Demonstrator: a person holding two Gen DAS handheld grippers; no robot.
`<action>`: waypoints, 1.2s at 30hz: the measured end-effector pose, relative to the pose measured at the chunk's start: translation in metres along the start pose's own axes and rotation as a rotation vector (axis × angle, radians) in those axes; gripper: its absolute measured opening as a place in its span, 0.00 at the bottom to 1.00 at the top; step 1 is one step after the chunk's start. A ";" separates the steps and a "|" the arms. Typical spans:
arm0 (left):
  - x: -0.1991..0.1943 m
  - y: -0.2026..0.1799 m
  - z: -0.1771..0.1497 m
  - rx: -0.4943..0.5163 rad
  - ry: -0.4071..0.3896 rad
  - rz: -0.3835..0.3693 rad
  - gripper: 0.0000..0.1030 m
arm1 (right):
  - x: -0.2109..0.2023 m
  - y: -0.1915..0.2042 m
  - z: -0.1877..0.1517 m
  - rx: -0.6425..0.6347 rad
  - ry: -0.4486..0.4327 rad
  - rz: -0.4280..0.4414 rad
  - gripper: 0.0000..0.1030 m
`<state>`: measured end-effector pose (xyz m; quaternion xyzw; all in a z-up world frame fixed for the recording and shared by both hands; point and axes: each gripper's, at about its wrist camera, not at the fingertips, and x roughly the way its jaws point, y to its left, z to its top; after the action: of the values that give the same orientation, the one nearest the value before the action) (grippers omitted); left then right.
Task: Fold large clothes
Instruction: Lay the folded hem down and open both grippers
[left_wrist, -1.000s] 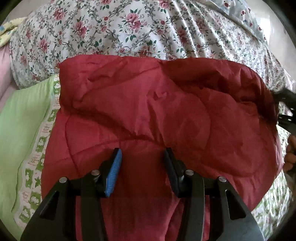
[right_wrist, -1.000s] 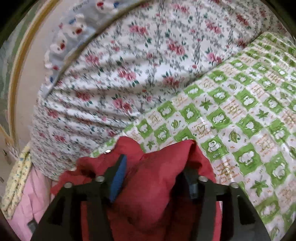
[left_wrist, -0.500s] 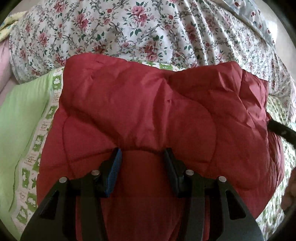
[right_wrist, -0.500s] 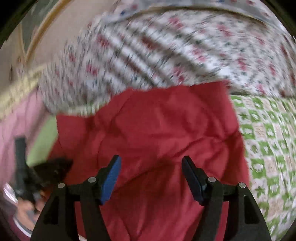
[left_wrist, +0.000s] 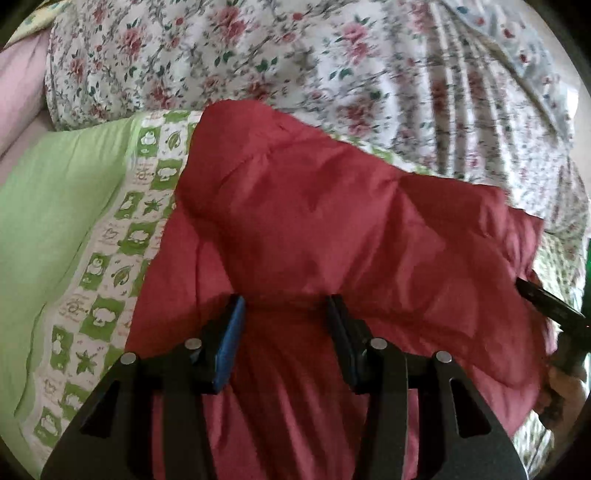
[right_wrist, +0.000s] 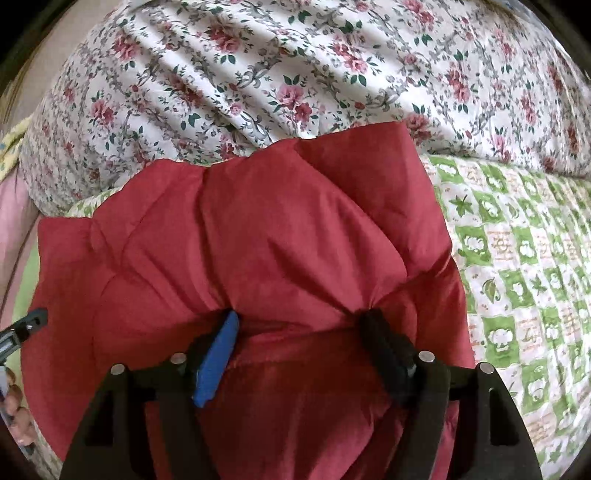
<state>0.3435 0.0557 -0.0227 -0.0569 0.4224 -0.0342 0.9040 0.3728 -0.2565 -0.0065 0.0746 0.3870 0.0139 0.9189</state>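
Observation:
A red quilted jacket (left_wrist: 332, 229) lies folded in a thick bundle on a bed; it also fills the right wrist view (right_wrist: 258, 240). My left gripper (left_wrist: 284, 306) is over its near edge with jaws apart, and red fabric bulges between the fingers. My right gripper (right_wrist: 299, 321) stands the same way at the jacket's near edge, jaws wide, with a thick fold of the jacket between them. The right gripper's tip (left_wrist: 543, 295) shows at the right edge of the left wrist view. The left gripper's tip (right_wrist: 26, 325) shows at the left edge of the right wrist view.
The jacket rests on a green-and-white patterned quilt (right_wrist: 517, 251) with a plain light-green border (left_wrist: 48, 221). A heaped floral duvet (right_wrist: 295, 74) lies just behind the jacket. A pink sheet (left_wrist: 18, 88) shows at the far left.
The right gripper swung from the bed to face the jacket and its jaws widened. The jacket's far edge came down from a raised spread into a folded bundle. The left view shifted slightly.

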 end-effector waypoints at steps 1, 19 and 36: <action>0.005 0.001 0.001 -0.002 0.006 0.014 0.44 | 0.002 -0.001 0.001 0.012 0.001 0.010 0.71; 0.031 0.004 0.007 -0.008 0.033 0.029 0.44 | 0.023 -0.017 0.004 0.090 0.002 0.062 0.73; -0.080 0.054 -0.051 -0.139 -0.016 -0.078 0.63 | -0.091 -0.014 -0.061 0.130 -0.135 0.173 0.75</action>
<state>0.2543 0.1139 -0.0017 -0.1361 0.4138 -0.0394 0.8993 0.2651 -0.2704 0.0140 0.1680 0.3163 0.0628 0.9315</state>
